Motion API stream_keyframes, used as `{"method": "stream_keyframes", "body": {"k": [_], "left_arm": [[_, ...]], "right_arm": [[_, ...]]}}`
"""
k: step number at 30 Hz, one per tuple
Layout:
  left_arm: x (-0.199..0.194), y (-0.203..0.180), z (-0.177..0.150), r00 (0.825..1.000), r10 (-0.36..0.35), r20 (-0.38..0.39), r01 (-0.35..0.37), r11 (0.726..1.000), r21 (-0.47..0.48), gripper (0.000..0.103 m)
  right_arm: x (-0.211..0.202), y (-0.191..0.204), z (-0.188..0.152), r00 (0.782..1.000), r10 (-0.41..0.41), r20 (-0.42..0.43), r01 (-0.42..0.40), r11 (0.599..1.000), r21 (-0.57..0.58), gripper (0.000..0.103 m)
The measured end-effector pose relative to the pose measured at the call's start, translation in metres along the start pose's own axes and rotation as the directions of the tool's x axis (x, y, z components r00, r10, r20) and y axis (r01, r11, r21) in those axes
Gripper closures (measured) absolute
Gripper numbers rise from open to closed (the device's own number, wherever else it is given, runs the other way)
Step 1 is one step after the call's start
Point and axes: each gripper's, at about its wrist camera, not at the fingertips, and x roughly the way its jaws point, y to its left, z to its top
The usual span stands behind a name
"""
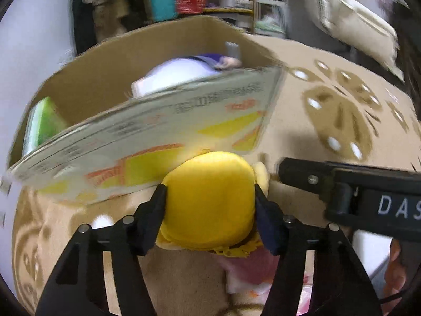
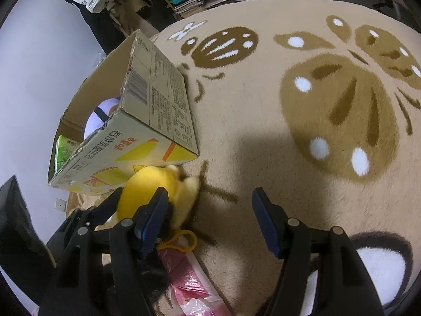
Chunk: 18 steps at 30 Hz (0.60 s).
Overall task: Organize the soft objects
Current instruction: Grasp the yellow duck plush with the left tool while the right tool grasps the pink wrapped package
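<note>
Left wrist view: the left claw is clenched on a yellow plush, just beside the box on the rug.

Right wrist view: the right claw gapes, holding nothing, above the rug; the plush lies beside the box.

Plush toy just before box

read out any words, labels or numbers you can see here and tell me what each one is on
"DAS": white letters on the right hand-held gripper, cut off by the picture's edge.
Cardboard box, side panel: a barcode and fine print, too small to read.
Cardboard box, front panel: large printed characters, upside down and blurred; not legible.
Green packet in the box: print too small to read.
Nothing else carries text.
</note>
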Motion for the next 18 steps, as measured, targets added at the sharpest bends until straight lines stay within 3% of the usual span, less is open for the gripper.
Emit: {"method": "stream_keyframes", "body": {"k": [6, 18], "left_arm": [[-0.02, 0.038, -0.005, 0.999, 0.048, 0.003, -0.047, 0.989, -0.143, 0.045], [-0.056, 0.069, -0.016, 0.99, 0.137, 0.025, -0.129, 0.969, -0.212, 0.045]], "right_arm": [[0.008, 0.011, -0.004, 1.0, -0.011, -0.027, 0.01, 0.999, -0.046, 0.033], [0.021, 0.035, -0.022, 0.993, 0.003, -0.118, -0.022, 0.986, -0.164, 0.033]]}}
